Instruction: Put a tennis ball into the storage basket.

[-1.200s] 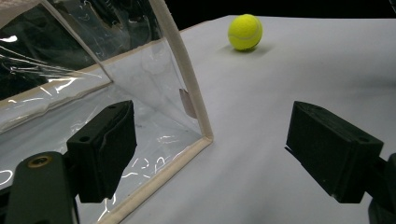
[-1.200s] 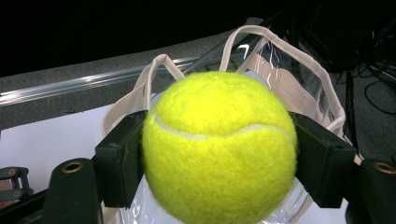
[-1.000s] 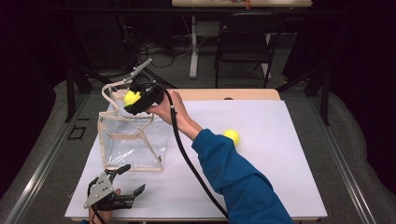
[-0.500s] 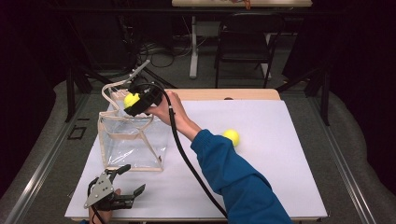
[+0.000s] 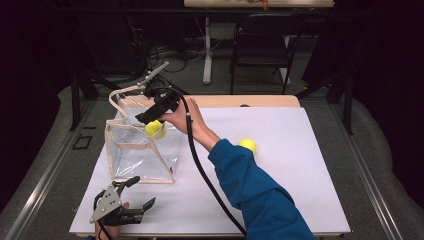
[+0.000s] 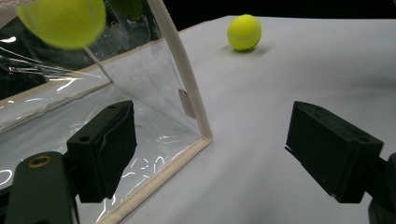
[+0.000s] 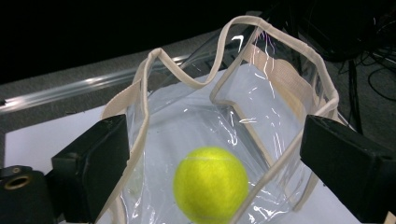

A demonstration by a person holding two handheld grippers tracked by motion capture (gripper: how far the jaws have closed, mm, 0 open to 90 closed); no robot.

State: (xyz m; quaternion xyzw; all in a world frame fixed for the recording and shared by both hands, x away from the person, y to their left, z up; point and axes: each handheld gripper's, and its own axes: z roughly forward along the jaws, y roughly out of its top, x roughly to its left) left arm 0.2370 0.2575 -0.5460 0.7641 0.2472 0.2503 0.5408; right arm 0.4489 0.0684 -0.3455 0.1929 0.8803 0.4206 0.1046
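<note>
Right gripper (image 5: 150,119) over mouth of clear tote bag (image 5: 142,160), far left on table; jaws just opened wide, nothing between pads. Released tennis ball (image 5: 155,128) now below gripper, dropping into bag; earlier it sat clamped at jaws. Second tennis ball (image 5: 247,145) waits right of bag, likely next pick. Left gripper (image 5: 131,200) near edge, wide, empty.

bag (image 5: 142,155) mouth open; right table (image 5: 310,165) free

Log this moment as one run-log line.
right gripper: jaws just opened | tennis ball: dropping into clear bag | left gripper: open, idle
</note>
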